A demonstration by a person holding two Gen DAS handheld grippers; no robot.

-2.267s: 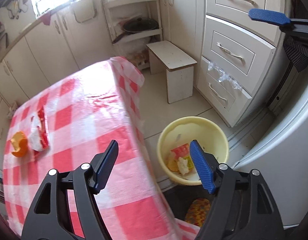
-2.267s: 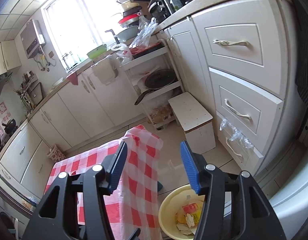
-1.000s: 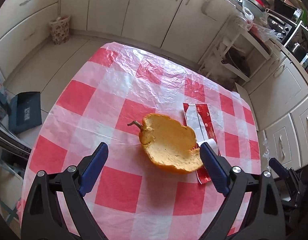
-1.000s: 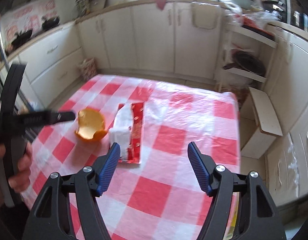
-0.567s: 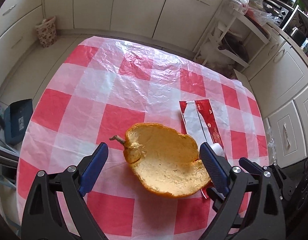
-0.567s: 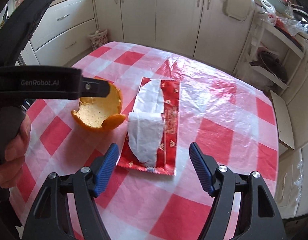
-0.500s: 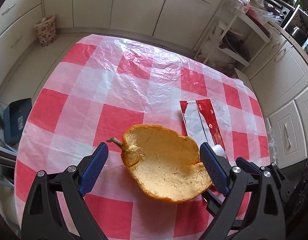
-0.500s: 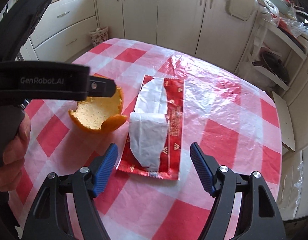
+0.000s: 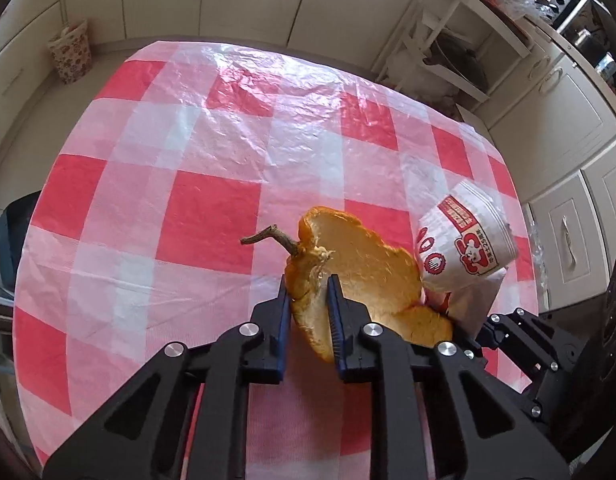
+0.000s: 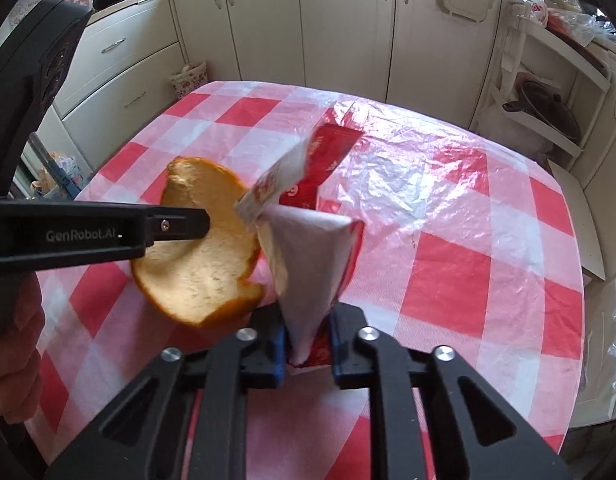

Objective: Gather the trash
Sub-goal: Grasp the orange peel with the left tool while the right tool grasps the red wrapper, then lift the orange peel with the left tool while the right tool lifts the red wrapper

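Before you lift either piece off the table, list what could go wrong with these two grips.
1. The left gripper, jaws closing, pinches the orange peel only at its edge near the stem; the peel could tear or swing loose.
2. The right gripper, jaws closing, clamps one corner of the red-and-white wrapper; the flimsy sheet may slip out.
3. Peel and wrapper sit very close together over the checked tablecloth; lifting one could knock the other.
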